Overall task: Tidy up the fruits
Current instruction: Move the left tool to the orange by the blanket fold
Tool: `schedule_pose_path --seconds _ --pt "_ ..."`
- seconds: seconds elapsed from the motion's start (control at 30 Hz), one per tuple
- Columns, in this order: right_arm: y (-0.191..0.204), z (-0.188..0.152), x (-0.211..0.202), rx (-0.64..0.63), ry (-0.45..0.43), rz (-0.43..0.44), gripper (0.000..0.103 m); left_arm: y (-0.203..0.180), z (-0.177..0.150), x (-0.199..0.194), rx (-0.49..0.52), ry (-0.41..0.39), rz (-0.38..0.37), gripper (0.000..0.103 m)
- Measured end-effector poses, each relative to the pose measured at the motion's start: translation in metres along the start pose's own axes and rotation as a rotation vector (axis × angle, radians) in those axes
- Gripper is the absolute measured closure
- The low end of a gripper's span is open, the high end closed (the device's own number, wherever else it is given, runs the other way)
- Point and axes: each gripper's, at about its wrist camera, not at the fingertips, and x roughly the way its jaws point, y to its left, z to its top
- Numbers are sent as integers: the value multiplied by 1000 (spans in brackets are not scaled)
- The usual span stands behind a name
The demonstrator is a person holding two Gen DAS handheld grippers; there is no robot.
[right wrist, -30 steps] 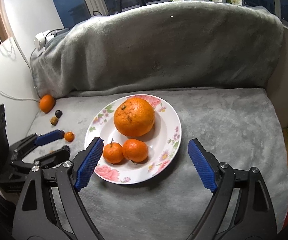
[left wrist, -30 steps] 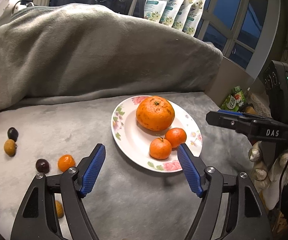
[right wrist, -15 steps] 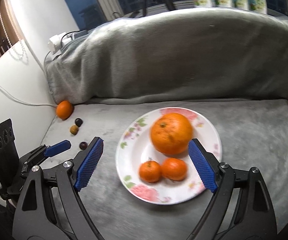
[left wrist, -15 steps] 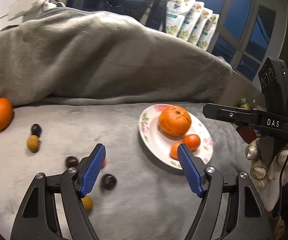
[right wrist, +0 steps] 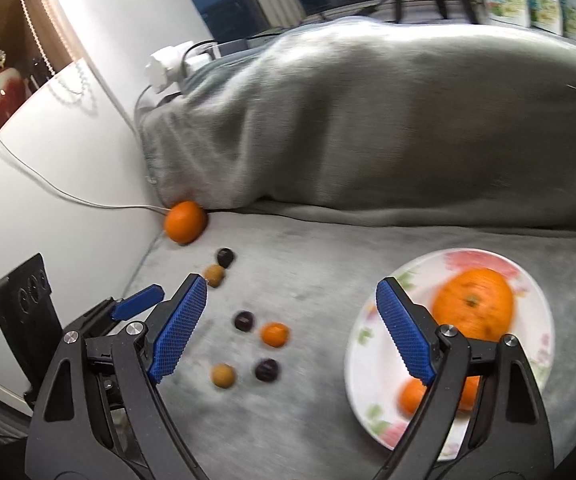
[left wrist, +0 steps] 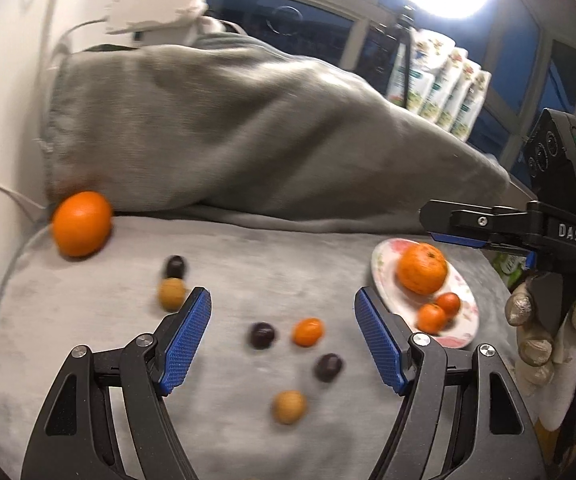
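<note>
The left gripper (left wrist: 282, 334) is released, its blue ribbed pads spread with nothing between them, above a small orange mandarin (left wrist: 307, 331) and dark round plums (left wrist: 262, 335) on the grey plush blanket (left wrist: 248, 264). The right gripper (right wrist: 289, 330) is released too, empty. At right sits the white floral plate (right wrist: 371, 364) bearing a large orange (right wrist: 472, 306). Far left, against the blanket fold, lies another orange (left wrist: 82, 223).
</note>
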Motion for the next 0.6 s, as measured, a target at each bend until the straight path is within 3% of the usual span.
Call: schedule_pose_path --seconds 0.3,0.6 --pt "55 28 55 -77 47 71 14 65 7 -5 -48 -39 143 28" --pt "86 45 124 -57 104 143 14 124 15 6 -76 -60 240 29"
